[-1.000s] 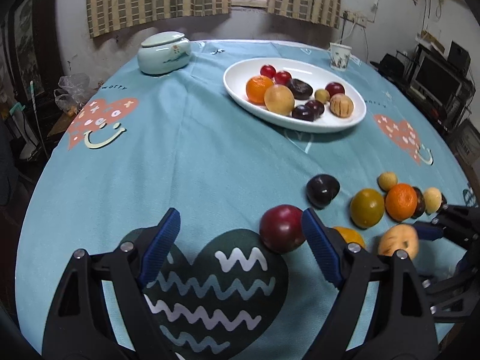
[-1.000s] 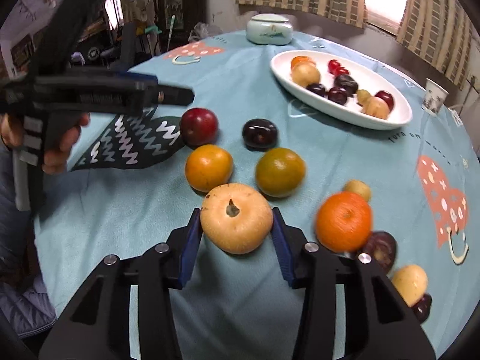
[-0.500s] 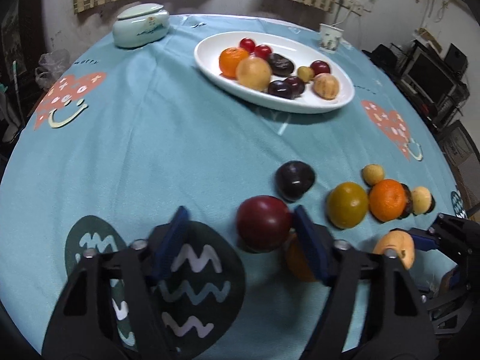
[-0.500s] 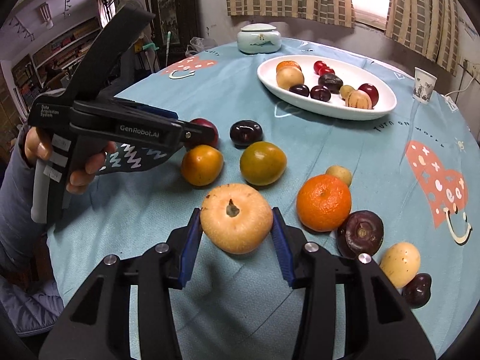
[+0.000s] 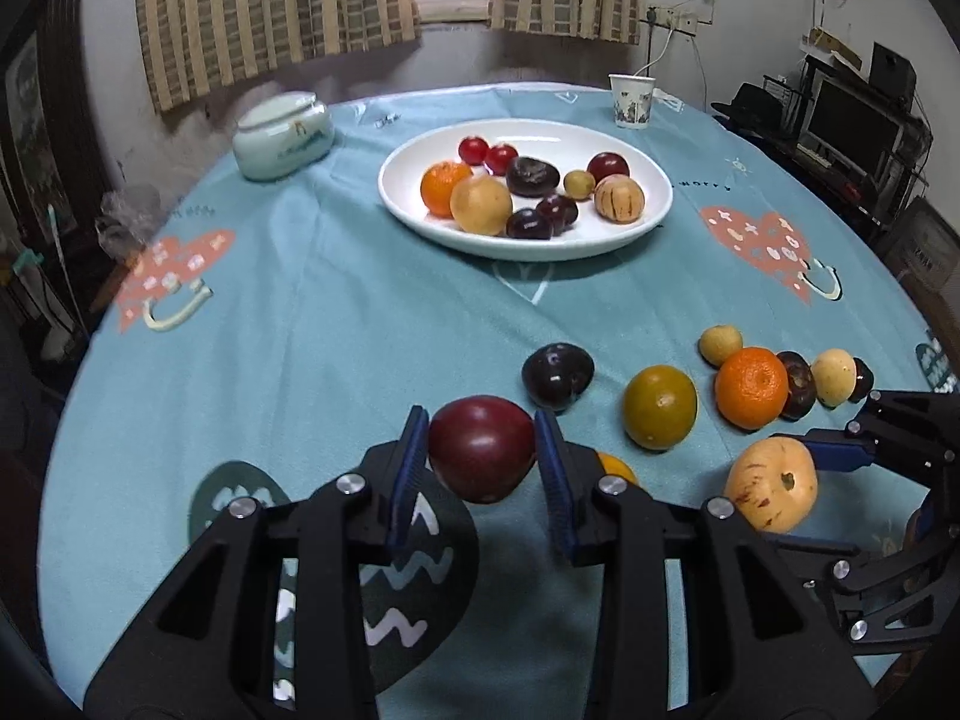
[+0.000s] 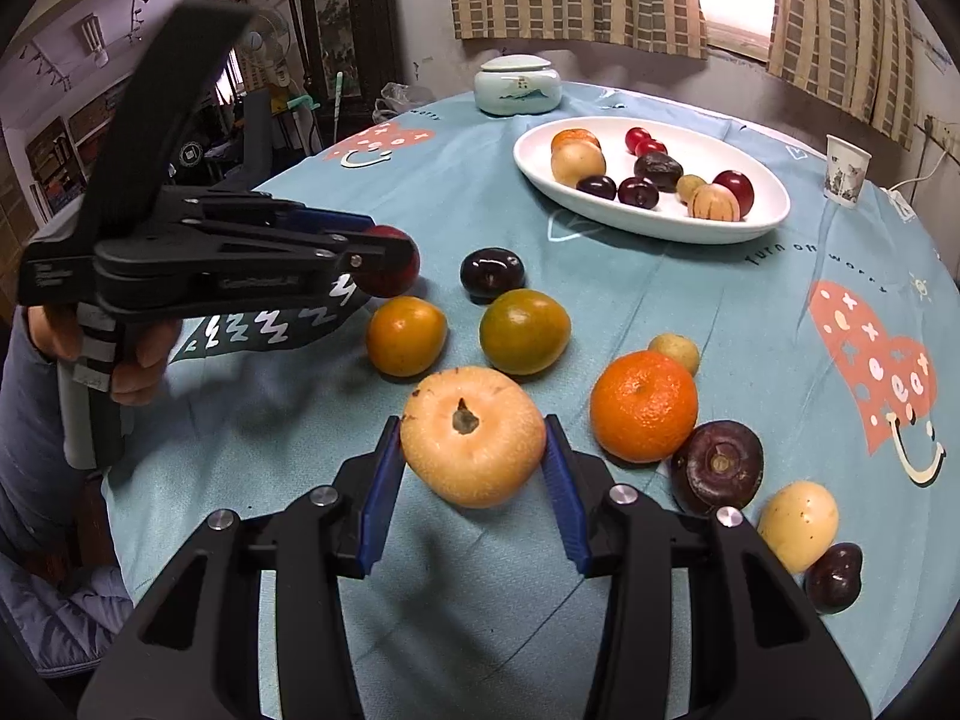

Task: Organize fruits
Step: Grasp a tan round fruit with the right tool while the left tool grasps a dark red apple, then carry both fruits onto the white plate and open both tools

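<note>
Left gripper (image 5: 482, 450) has just closed on red fruit (image 5: 482, 447), well inside table edge (image 5: 78, 396).

Lidded jar (image 5: 282, 133) and paper cup (image 5: 631, 100) flank curtains (image 5: 270, 12).

Both views sit low over the table (image 5: 336, 276), each looking forward and downward along its own fingers, which fill the lower edge of the picture. The left wrist view faces the window wall, close behind a red fruit (image 5: 482, 456), with the plate (image 5: 654, 204) farther ahead and the right gripper (image 5: 840, 456) at its right edge. The right wrist view looks from the other side, close on a tan fruit (image 6: 473, 435), with the left gripper (image 6: 384, 258) at its left. Both share the plate, jar (image 6: 518, 86), cup (image 6: 846, 171) and loose fruit.
</note>
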{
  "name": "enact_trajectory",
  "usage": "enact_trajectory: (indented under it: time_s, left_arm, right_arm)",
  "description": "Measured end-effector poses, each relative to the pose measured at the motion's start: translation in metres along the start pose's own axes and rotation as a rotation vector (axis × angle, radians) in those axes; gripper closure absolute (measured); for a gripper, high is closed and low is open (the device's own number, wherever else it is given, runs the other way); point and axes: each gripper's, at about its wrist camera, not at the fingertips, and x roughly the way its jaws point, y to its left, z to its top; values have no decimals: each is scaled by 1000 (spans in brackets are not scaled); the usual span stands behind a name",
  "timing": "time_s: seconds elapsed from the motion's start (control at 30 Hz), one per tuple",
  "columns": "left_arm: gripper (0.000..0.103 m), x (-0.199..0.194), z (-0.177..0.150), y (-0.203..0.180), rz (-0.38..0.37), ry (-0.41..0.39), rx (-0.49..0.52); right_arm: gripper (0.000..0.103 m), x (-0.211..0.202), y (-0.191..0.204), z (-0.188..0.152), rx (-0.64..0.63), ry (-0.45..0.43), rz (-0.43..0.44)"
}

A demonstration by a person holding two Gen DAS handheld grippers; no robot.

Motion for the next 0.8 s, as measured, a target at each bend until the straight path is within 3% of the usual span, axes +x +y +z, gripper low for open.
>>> enact_trajectory:
  time_s: [0.23, 0.8]
  left_arm:
    - [66, -13, 1, -10, 101, -50, 27]
    - [66, -43, -3, -36, 92, -110, 75]
  right_arm:
    - [57, -10, 4, 0, -8, -14, -14]
    - [57, -28, 14, -6, -23, -32, -24]
